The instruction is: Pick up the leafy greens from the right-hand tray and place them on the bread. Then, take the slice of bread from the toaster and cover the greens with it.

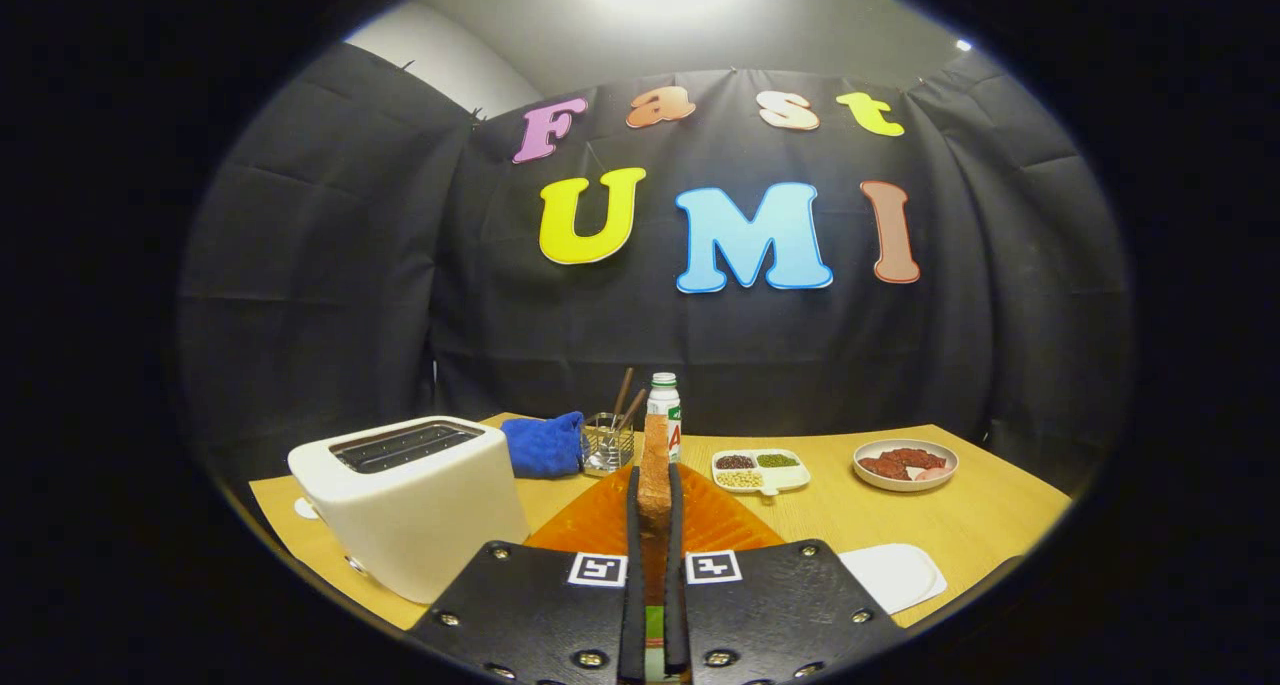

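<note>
Gripper view looks along the two fingers, which stand nearly closed on a slice of bread (655,470) held upright on its edge between them; the gripper (654,495) pinches it from both sides. Beneath the fingers lies an orange tray (720,525), and a strip of green shows low down in the gap between them; what it is cannot be told. A white toaster (415,500) stands near the desk's left edge, its slots empty. Beyond the fingers, toward the back edge of the desk (960,520), sit a blue oven mitt (543,443), a clear holder with sticks (608,437), and a bottle (664,413). Right of these rest a divided dish of beans (760,470) and a plate of red meat (905,463). A white tray (893,575) lies at the right front edge.
</note>
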### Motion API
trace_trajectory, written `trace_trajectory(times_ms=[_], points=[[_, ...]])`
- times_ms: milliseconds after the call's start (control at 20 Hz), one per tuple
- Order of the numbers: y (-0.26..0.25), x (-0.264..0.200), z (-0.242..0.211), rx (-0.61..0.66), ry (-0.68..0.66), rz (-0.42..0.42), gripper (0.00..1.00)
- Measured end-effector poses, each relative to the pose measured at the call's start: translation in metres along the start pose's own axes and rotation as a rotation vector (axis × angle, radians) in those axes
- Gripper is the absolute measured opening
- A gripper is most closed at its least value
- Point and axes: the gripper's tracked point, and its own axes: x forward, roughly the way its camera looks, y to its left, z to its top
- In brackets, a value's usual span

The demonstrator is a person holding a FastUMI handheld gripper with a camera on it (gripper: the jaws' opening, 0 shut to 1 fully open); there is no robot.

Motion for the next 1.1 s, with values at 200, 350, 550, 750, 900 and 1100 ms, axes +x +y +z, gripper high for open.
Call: trace_trajectory(times_ms=[200,350,550,750,900,1100], points=[[0.0,-0.008,-0.011,0.052,0.022,0.074,0.07],[0.004,-0.011,-0.018,0.128,0.036,0.148,0.07],[0.013,-0.013,-0.035,0.241,0.068,0.261,0.07],[0.009,-0.007,-0.059,0.316,0.15,0.283,0.07],[0.001,-0.003,-0.065,0.334,0.158,0.278,0.07],[-0.005,0.0,-0.072,0.299,0.169,0.26,0.07]])
